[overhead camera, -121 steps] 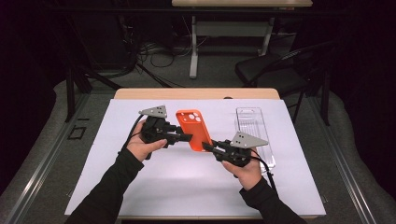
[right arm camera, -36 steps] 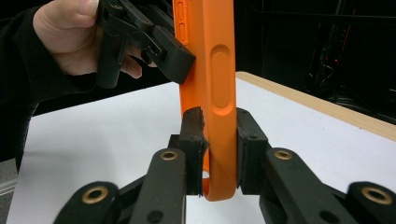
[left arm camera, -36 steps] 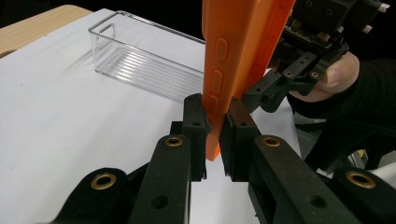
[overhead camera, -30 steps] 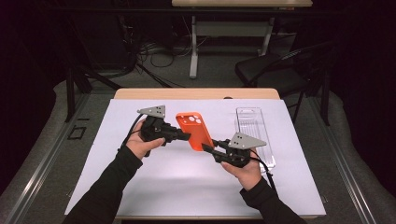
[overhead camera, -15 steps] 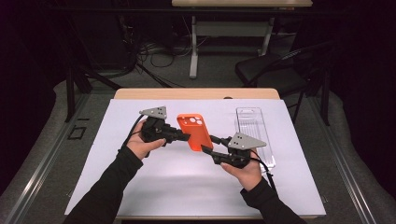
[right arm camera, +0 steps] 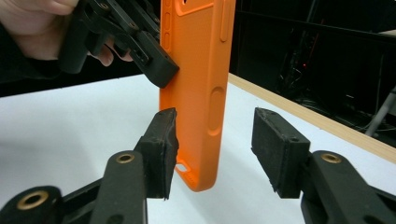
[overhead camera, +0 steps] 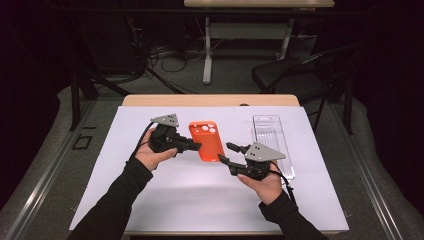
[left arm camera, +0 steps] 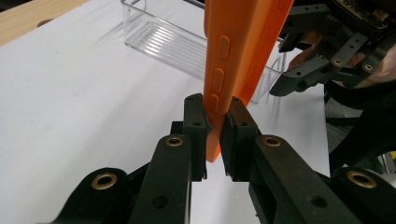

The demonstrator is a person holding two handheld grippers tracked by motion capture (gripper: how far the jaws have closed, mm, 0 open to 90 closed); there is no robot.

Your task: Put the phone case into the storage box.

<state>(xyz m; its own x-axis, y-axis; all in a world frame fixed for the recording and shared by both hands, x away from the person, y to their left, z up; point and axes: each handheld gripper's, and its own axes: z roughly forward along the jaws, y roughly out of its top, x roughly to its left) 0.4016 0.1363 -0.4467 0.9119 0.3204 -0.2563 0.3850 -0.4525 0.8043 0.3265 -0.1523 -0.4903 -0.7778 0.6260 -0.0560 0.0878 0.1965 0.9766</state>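
Both tongs at orange phone case [overhead camera: 206, 140]: L tongs [overhead camera: 196, 146] pinching its edge; R tongs [overhead camera: 223, 153] just spread, case between w/o grip; handover to L likely done.

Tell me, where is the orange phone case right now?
In the high view, the orange phone case is held mid-table by the left gripper, left of the clear plastic tray.

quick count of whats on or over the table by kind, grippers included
orange phone case: 1
clear plastic tray: 1
white sheet that covers the table: 1
grippers: 2, the left gripper and the right gripper
total: 5
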